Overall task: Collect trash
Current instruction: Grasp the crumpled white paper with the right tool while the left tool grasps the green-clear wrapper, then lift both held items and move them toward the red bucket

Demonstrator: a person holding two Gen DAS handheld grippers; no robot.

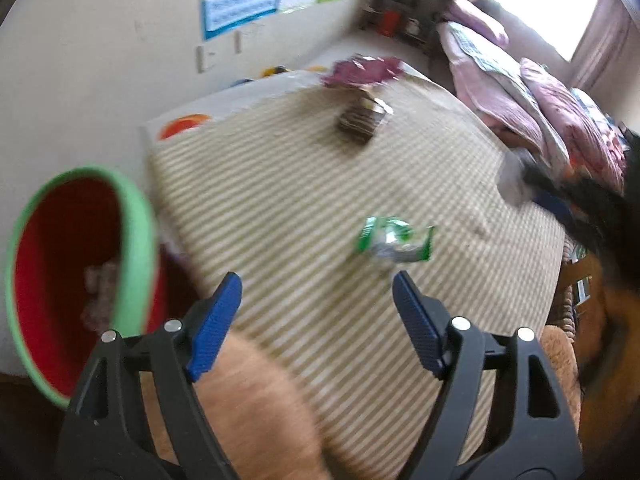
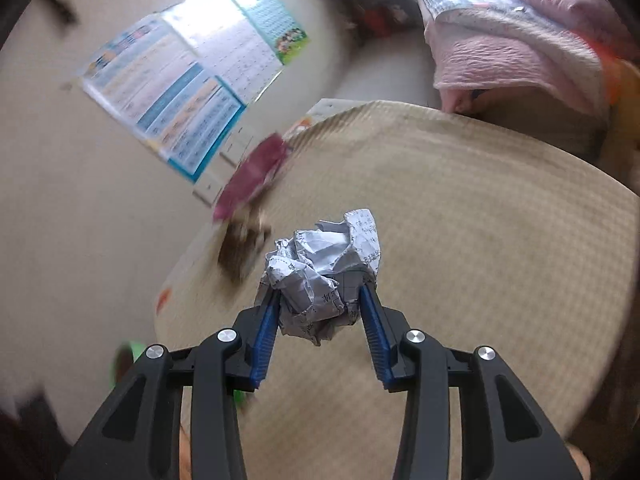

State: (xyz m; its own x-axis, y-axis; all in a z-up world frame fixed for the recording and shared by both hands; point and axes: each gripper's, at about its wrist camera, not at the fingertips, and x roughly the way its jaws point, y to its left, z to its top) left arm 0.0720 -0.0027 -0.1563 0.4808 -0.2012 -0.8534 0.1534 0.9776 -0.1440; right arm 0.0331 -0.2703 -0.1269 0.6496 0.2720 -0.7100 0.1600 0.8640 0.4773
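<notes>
Above the striped mat (image 2: pixel 460 220), the right gripper (image 2: pixel 320 304) clamps a crumpled ball of printed paper (image 2: pixel 324 268), grey-white and creased; the left gripper (image 1: pixel 316 296) gapes near a green wrapper (image 1: pixel 394 240) lying on that mat

Striped table mat (image 1: pixel 280 184), wall posters (image 2: pixel 180 92), pink bedding (image 1: pixel 532 100), brown block (image 1: pixel 362 118).

Open mat (image 1: pixel 280 200) — green wrapper (image 1: pixel 394 239) midway.
</notes>
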